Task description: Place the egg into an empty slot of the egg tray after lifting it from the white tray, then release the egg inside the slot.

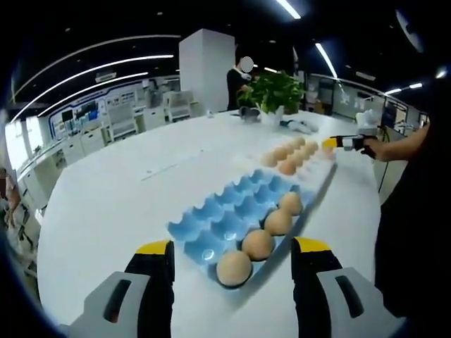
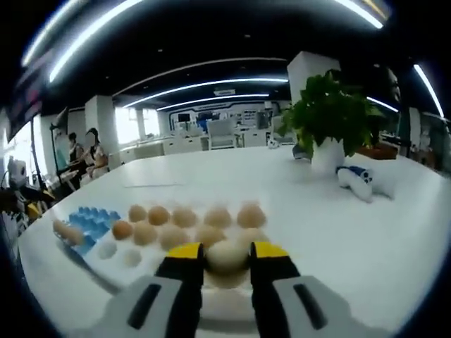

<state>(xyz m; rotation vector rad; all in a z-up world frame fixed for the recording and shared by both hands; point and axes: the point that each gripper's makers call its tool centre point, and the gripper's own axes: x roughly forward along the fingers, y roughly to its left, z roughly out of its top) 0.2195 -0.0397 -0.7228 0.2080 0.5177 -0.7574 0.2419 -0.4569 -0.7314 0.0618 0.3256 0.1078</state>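
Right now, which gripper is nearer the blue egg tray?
Left. The left gripper hovers open right at the blue egg tray's near end; the right gripper is past its far end, gripping an egg.

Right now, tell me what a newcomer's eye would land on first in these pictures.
The bright blue moulded egg tray on the round white table, with four brown eggs lined along its near edge. Next, the right hand-held gripper with yellow tips, closed around a pale egg amid the loose cluster. Behind stands a leafy green potted plant.

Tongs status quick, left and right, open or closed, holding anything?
Left tongs: open, holding nothing, above the blue egg tray.
Right tongs: closed on an egg over the white tray.
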